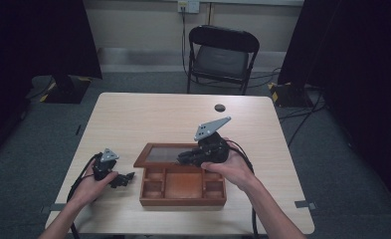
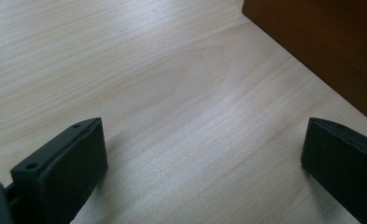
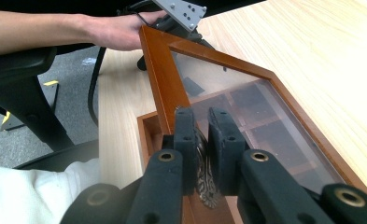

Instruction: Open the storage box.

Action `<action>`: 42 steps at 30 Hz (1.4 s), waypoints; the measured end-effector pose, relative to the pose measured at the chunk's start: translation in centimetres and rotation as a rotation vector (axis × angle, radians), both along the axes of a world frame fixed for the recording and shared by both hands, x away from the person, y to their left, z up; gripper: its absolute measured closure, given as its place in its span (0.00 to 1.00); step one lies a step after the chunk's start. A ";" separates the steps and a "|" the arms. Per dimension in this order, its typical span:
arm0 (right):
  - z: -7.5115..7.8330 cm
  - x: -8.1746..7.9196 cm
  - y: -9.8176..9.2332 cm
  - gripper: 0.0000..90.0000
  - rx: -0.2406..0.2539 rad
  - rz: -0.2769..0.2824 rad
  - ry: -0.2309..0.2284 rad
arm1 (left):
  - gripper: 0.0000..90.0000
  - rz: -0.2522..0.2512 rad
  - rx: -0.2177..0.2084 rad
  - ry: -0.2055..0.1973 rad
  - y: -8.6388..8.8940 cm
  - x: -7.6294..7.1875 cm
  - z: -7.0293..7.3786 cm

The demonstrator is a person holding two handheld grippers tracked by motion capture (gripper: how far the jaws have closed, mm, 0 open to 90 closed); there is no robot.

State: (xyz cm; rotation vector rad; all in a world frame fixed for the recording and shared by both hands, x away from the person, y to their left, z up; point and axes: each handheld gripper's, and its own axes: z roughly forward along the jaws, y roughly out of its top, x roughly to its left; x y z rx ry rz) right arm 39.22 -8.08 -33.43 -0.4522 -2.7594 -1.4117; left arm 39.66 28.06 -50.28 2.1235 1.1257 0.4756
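Note:
A brown wooden box (image 1: 183, 201) with several compartments stands at the table's near middle. Its glass-paned lid (image 1: 159, 163) is lifted at a slant above it. My right gripper (image 1: 184, 158) is shut on the ornate metal latch (image 3: 204, 184) at the lid's front edge (image 3: 158, 79), jaws pinched close around it (image 3: 202, 117). My left gripper (image 1: 125, 178) rests on the table just left of the box, jaws wide open with bare tabletop between them (image 2: 204, 158). The box's side wall (image 2: 330, 46) shows ahead of it.
A black folding chair (image 1: 223, 55) stands beyond the far table edge. A small dark round disc (image 1: 220, 107) lies on the light wooden table (image 1: 148, 114) behind the box. Cables trail from both grippers toward the near edge.

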 end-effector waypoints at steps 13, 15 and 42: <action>0.1 0.2 -0.1 0.92 0.002 0.005 -0.005 | 0.00 0.000 0.000 0.000 0.0 0.0 0.0; 0.2 0.3 -0.1 0.92 0.004 0.005 -0.008 | 0.00 -0.001 0.000 0.000 0.0 0.0 0.0; 1.2 0.9 0.0 0.92 0.004 -0.010 -0.037 | 0.00 -0.001 0.000 0.000 0.0 0.0 0.0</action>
